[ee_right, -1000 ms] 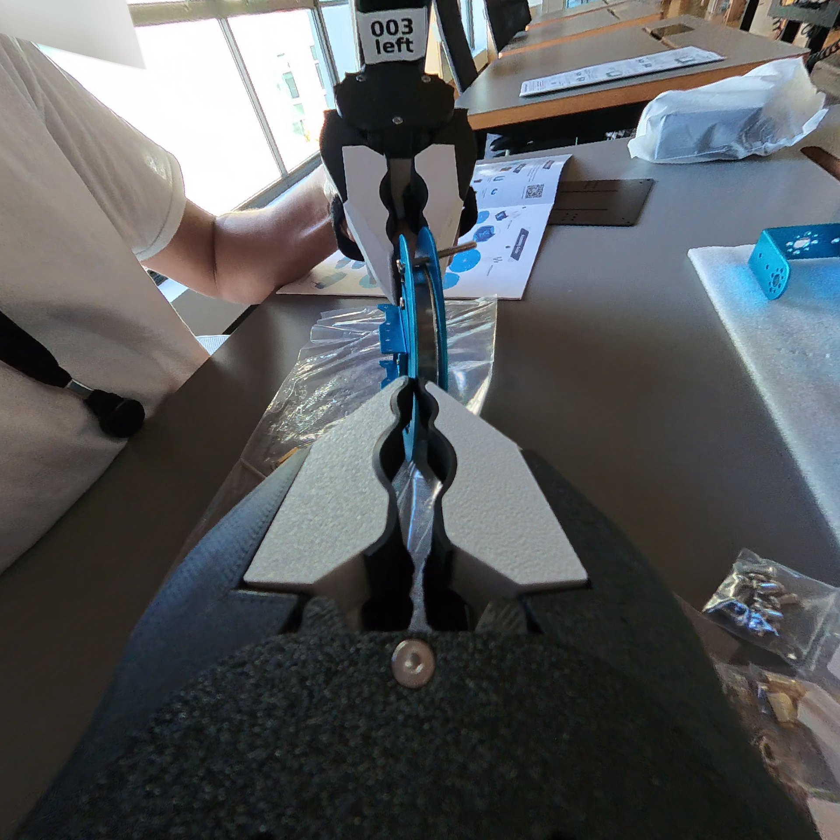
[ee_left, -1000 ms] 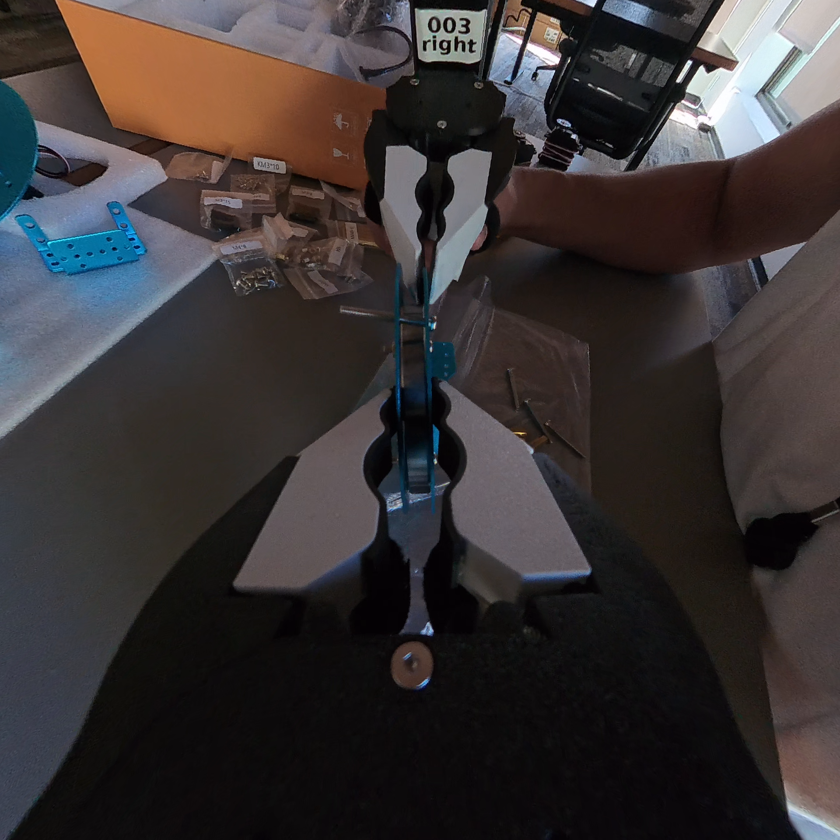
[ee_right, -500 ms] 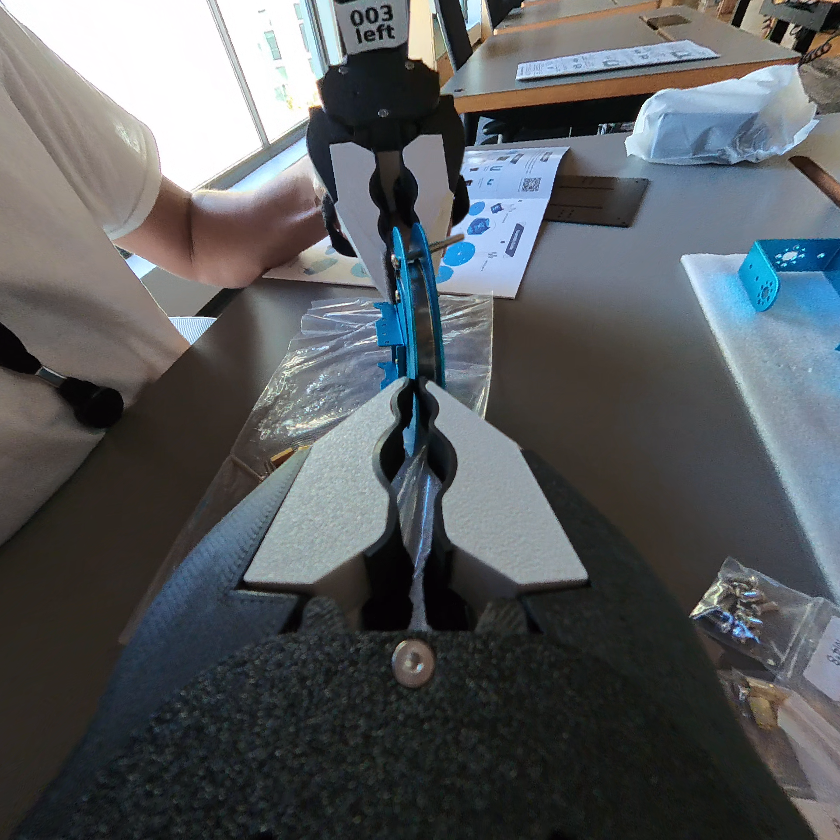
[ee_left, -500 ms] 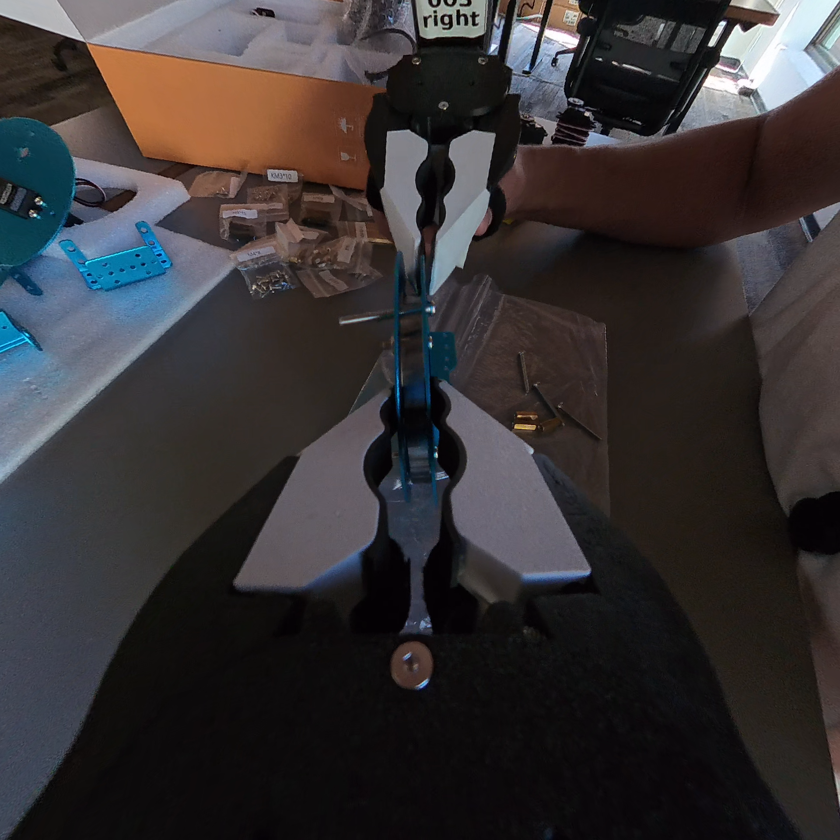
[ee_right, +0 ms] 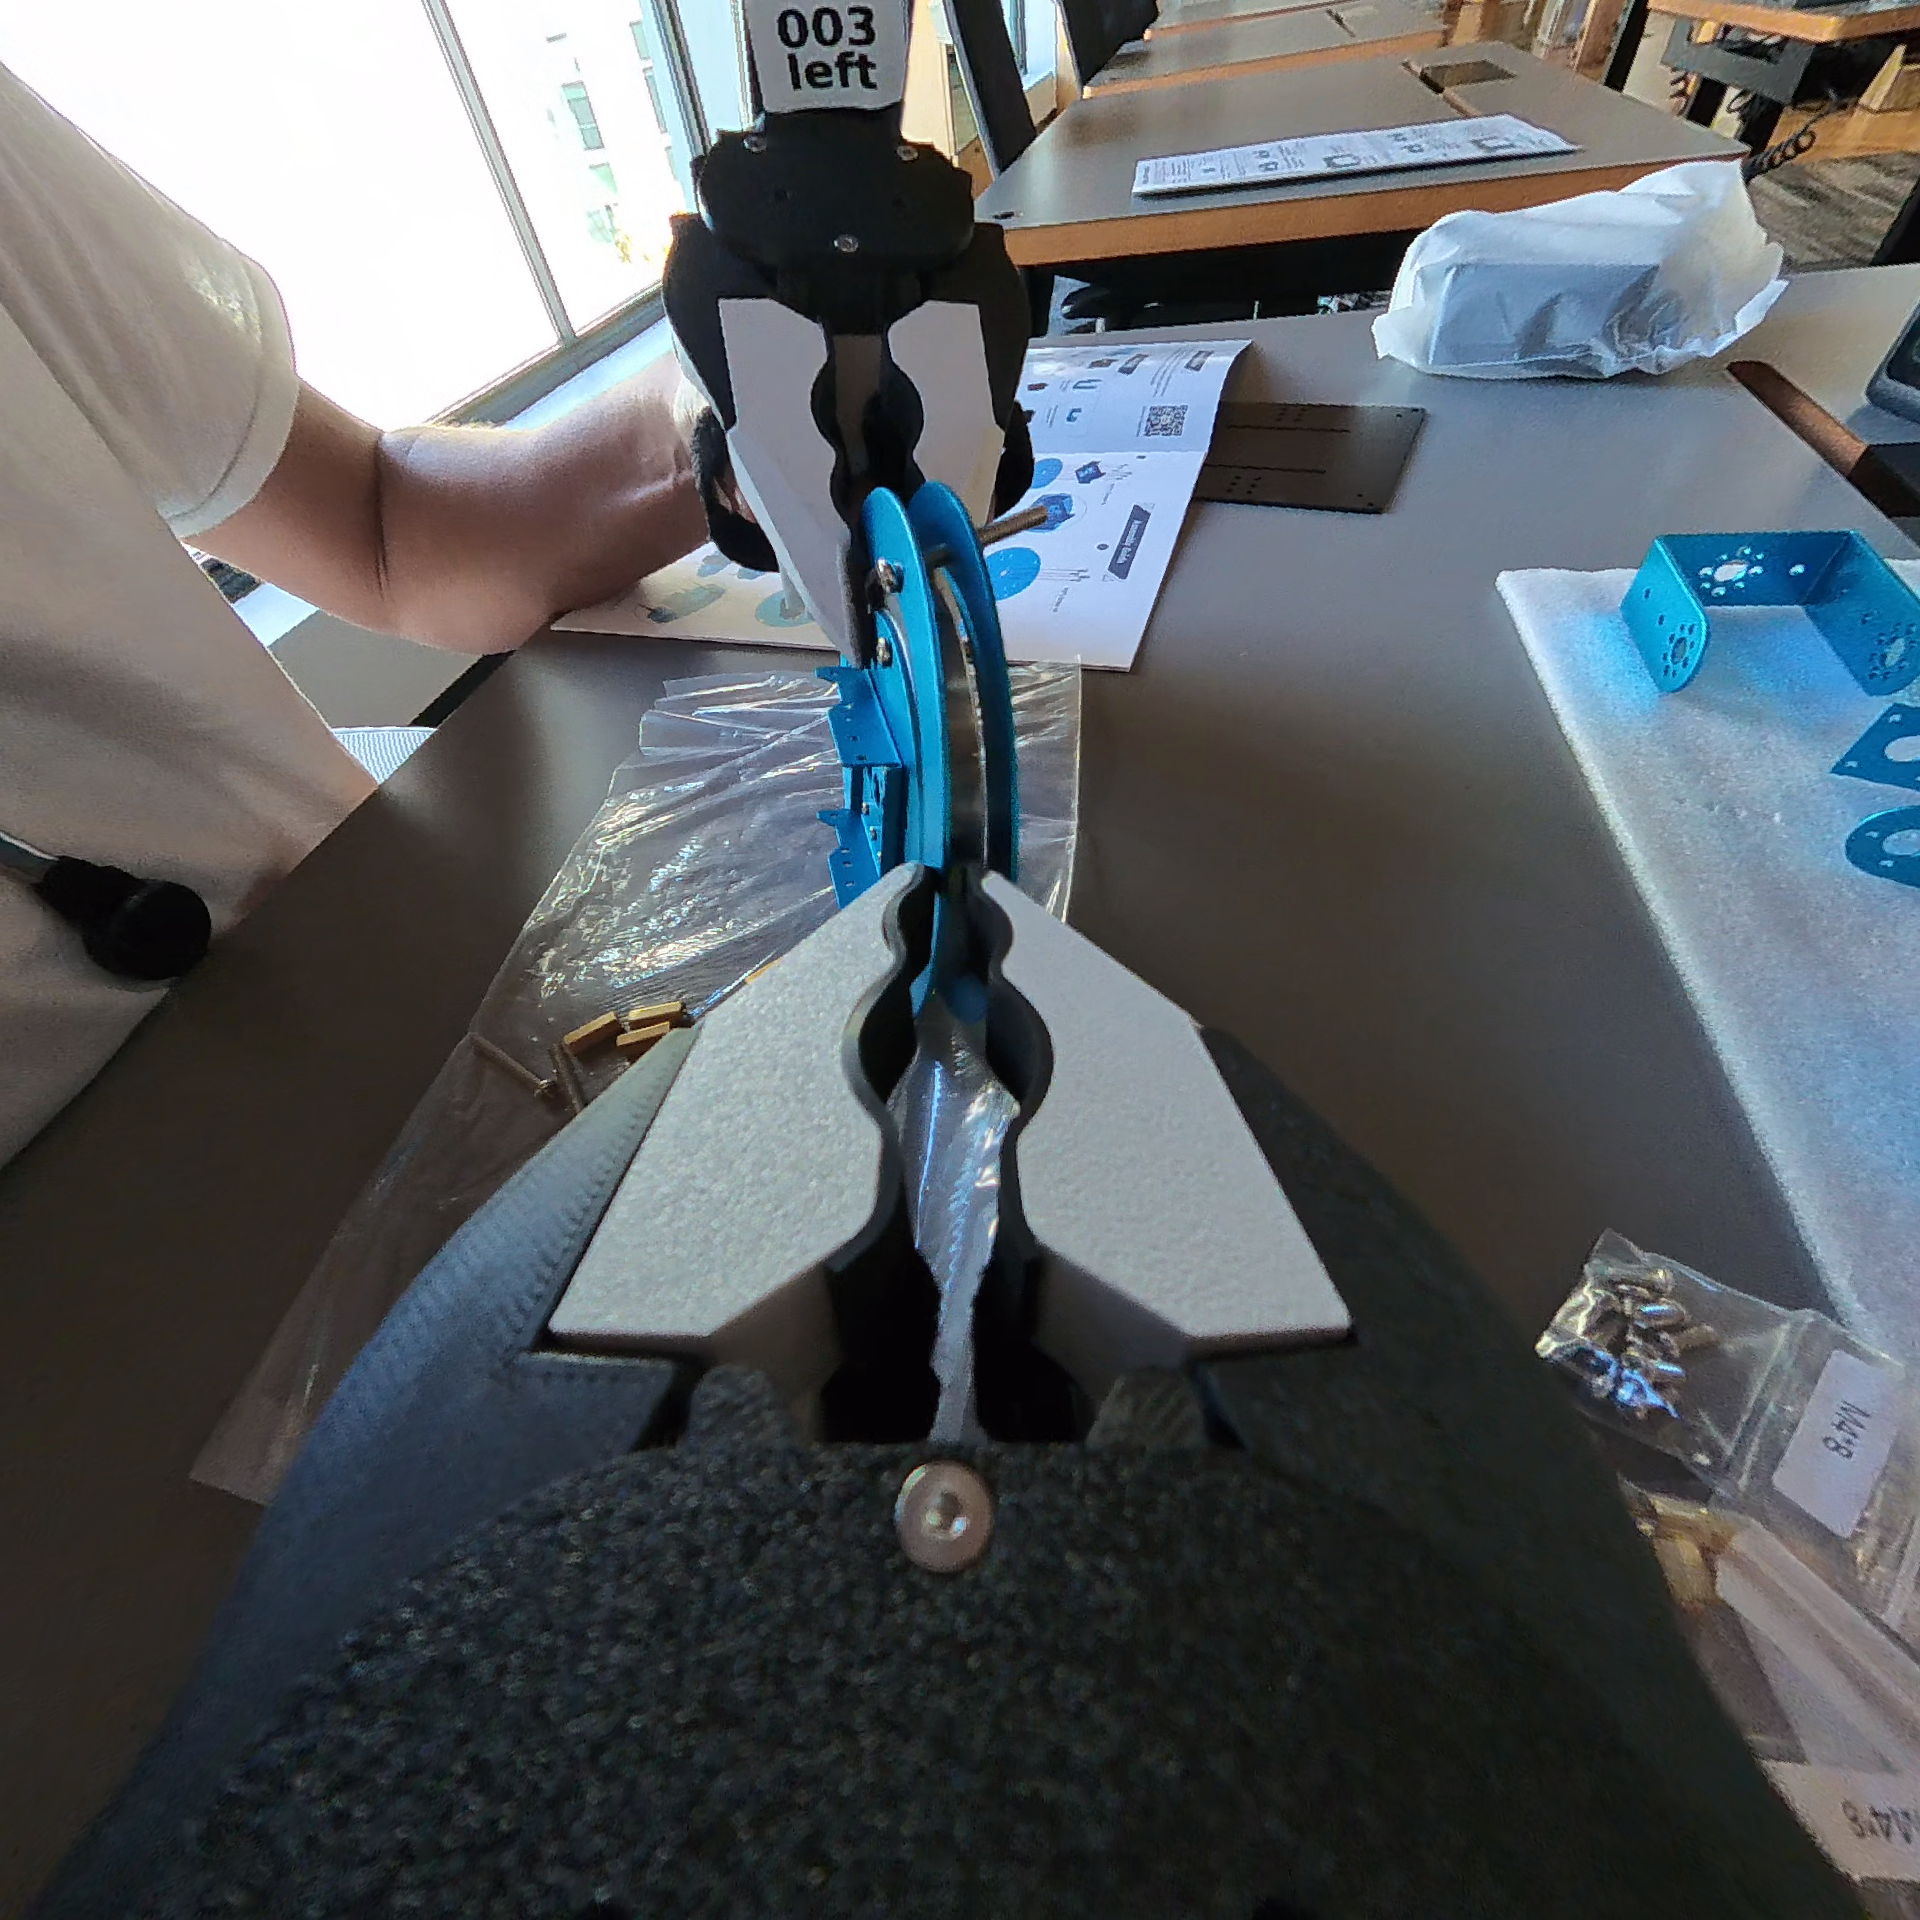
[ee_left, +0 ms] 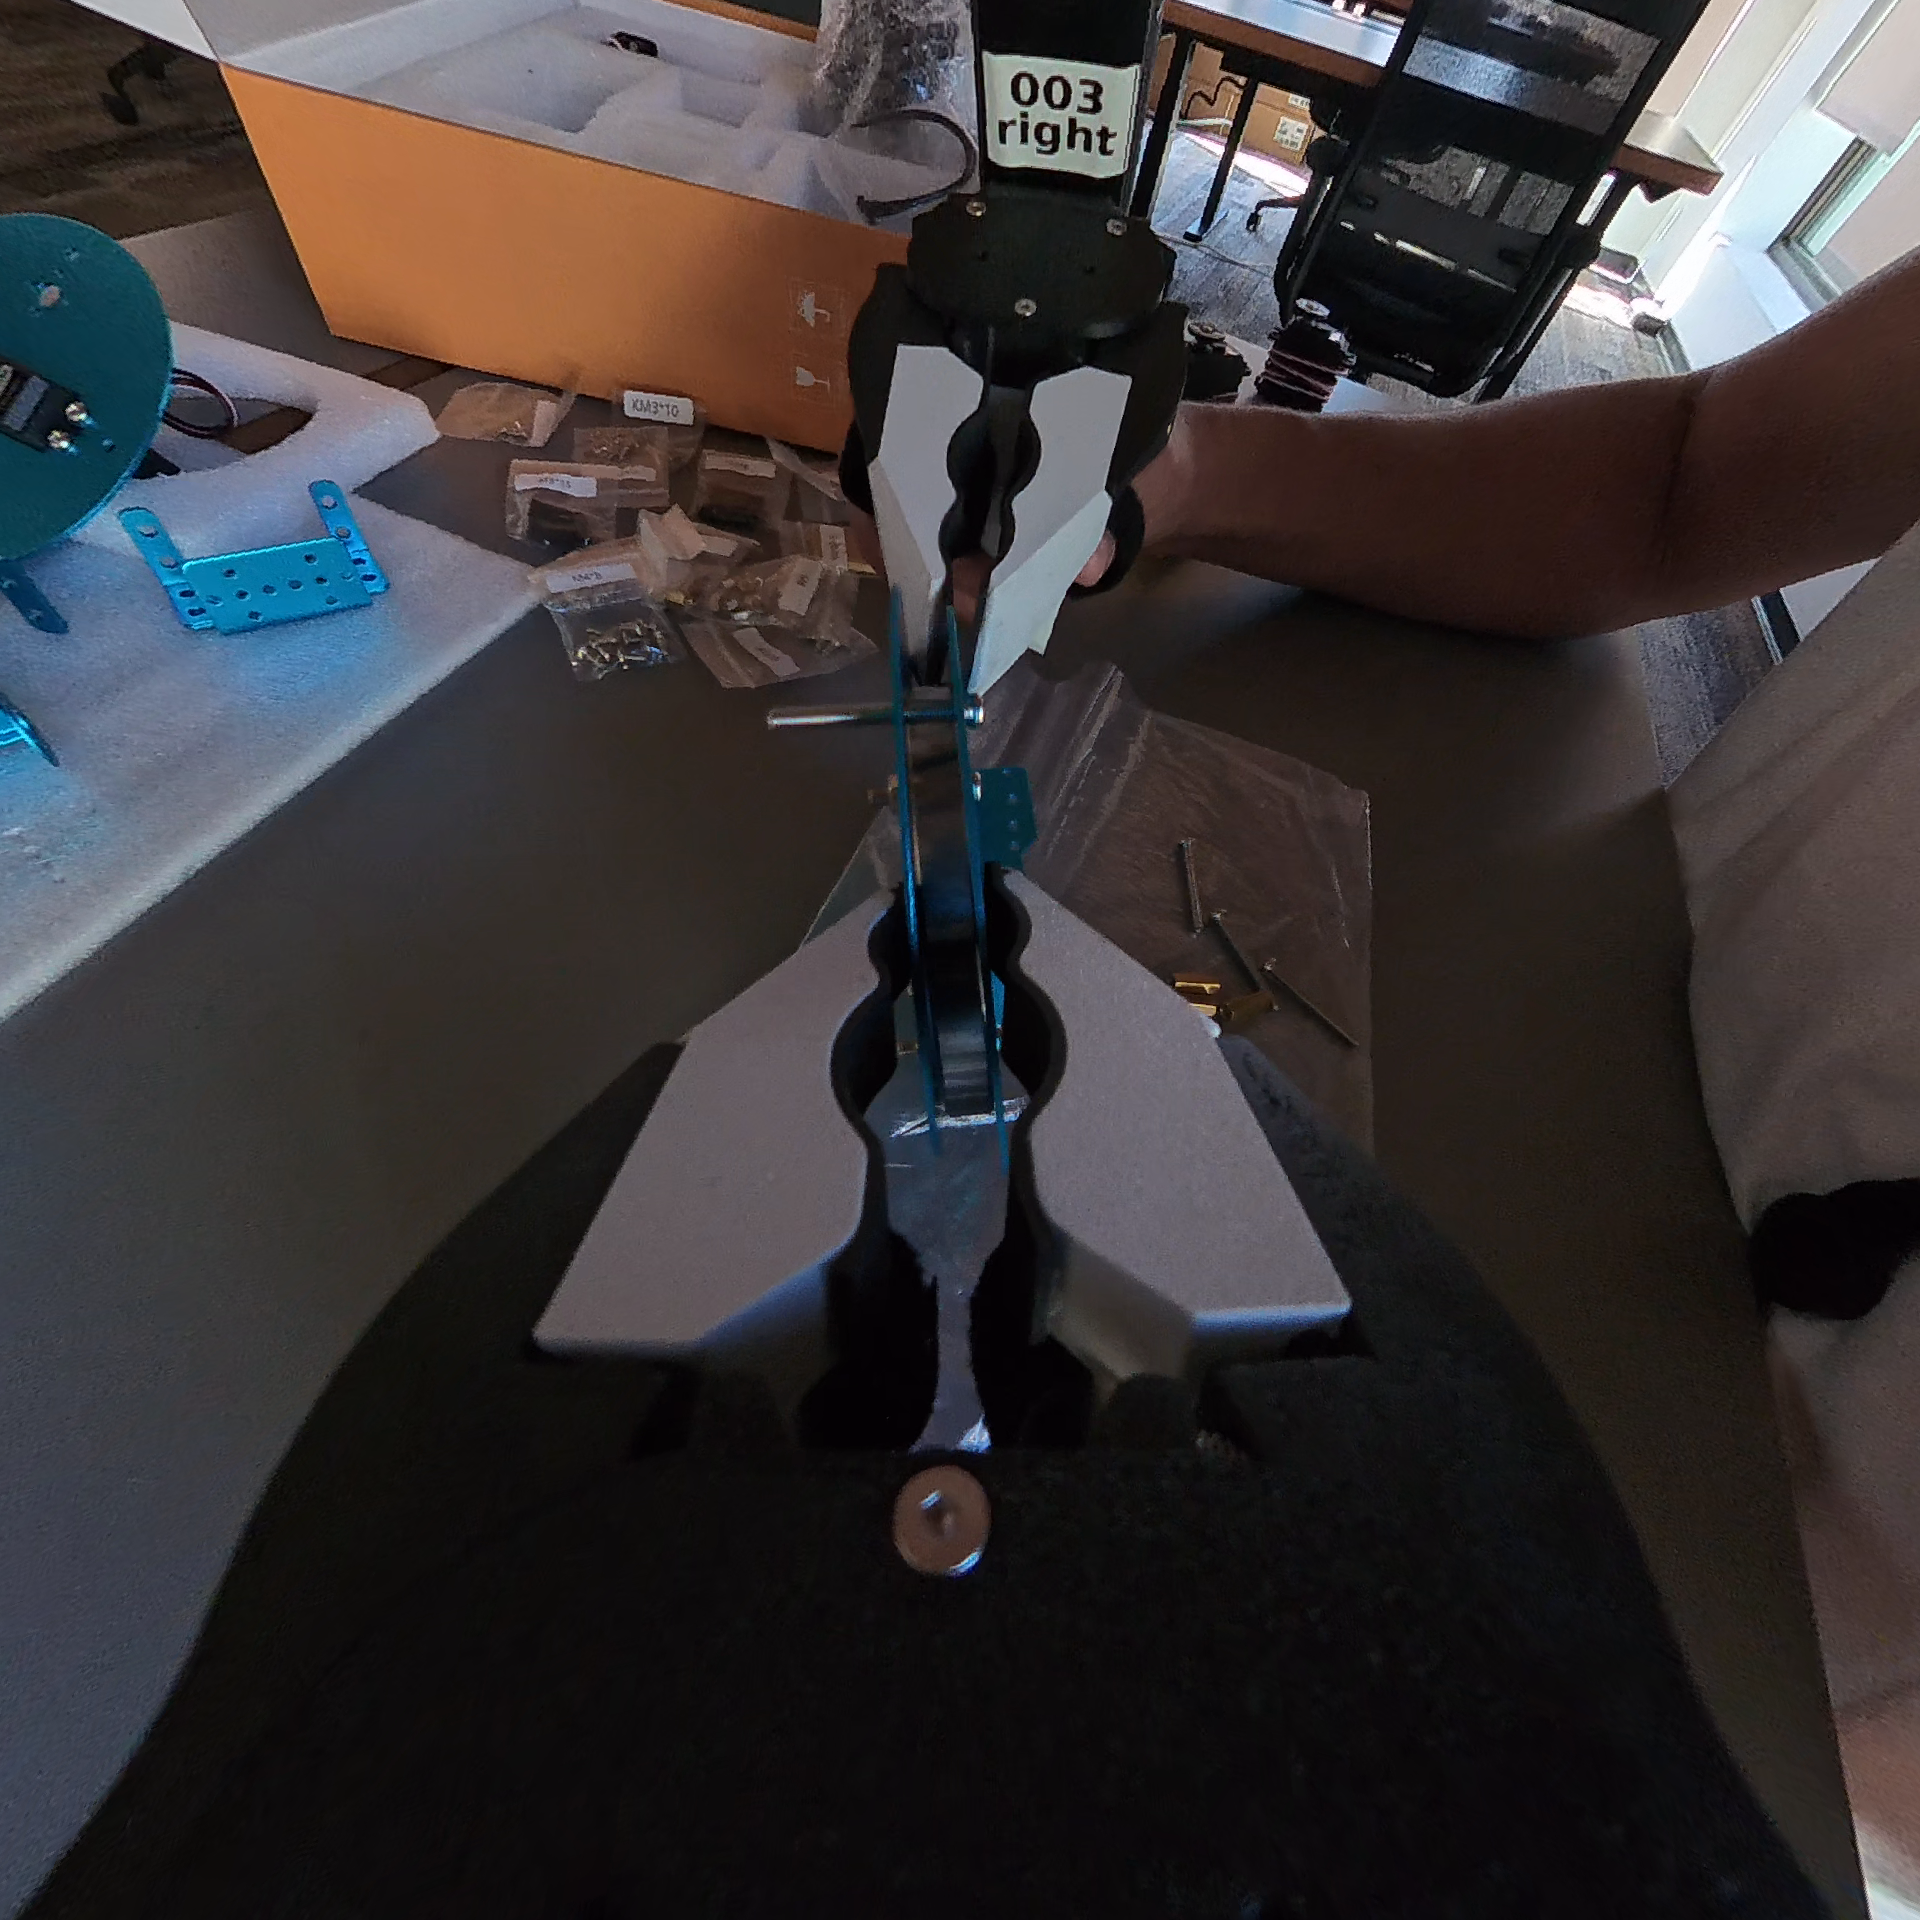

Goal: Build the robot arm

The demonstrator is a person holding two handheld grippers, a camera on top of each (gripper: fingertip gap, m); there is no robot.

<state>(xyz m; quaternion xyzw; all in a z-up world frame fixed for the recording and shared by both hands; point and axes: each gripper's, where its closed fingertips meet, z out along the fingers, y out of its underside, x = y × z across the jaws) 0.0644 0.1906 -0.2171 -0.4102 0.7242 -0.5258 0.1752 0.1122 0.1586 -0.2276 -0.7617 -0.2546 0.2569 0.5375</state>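
A blue disc assembly, two thin round plates with a dark part between, is held edge-on above the dark table. My left gripper is shut on its near rim. My right gripper is shut on the far rim. A long screw passes through both plates and sticks out to the left. A small blue holed bracket sits on the plate's right face. In the right wrist view the right gripper clamps the assembly, and the left gripper clamps the opposite rim.
A clear plastic bag lies under the assembly with loose screws and brass standoffs. Small screw bags, an orange box and white foam with a blue bracket are at left. A printed sheet and a person's arm are beyond. Some 7 cm of space lies between my two pairs of fingers.
Both grippers keep their hold. The assembly has turned slightly, so the right wrist view shows more of the plates' faces. Both views have shifted a little over the table.
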